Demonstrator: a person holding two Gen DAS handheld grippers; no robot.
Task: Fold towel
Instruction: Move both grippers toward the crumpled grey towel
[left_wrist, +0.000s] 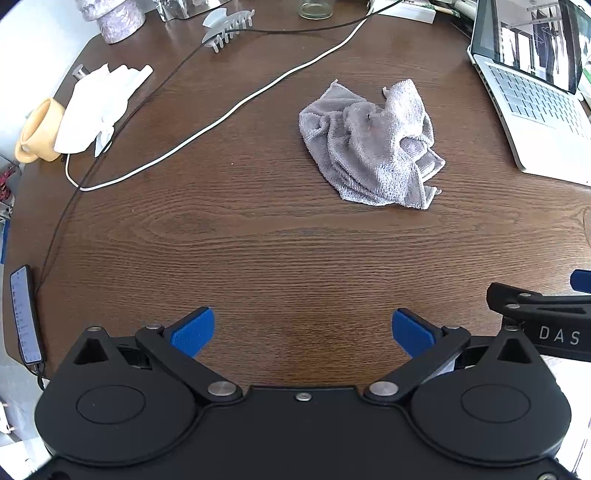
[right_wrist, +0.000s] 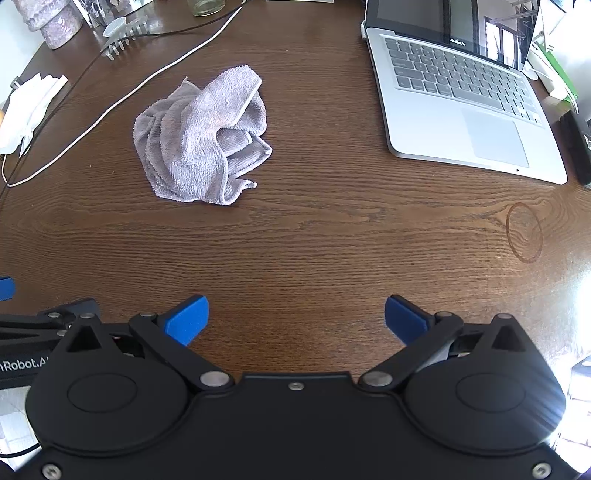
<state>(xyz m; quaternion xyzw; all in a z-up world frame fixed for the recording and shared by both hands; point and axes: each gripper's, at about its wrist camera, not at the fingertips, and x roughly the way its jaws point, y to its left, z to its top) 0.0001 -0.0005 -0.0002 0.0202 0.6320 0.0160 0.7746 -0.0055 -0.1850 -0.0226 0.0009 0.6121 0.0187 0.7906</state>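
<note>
1. The grey towel (left_wrist: 371, 146) lies crumpled in a heap on the wooden tabletop (left_wrist: 258, 240), far from both grippers, with the open laptop (right_wrist: 461, 96) to its right.
2. The left gripper (left_wrist: 303, 332) is spread wide and holds nothing; the right gripper (right_wrist: 295, 319) is likewise wide apart and empty. Both hover at the near edge.
3. Folding has not begun; the heap needs spreading first.
4. Risk: layers overlap, so a pinch may catch several folds rather than one corner.
5. Risk: dragging the cloth leftward could snag the white cable (left_wrist: 229, 110); sweeping right could bump the laptop.
</note>
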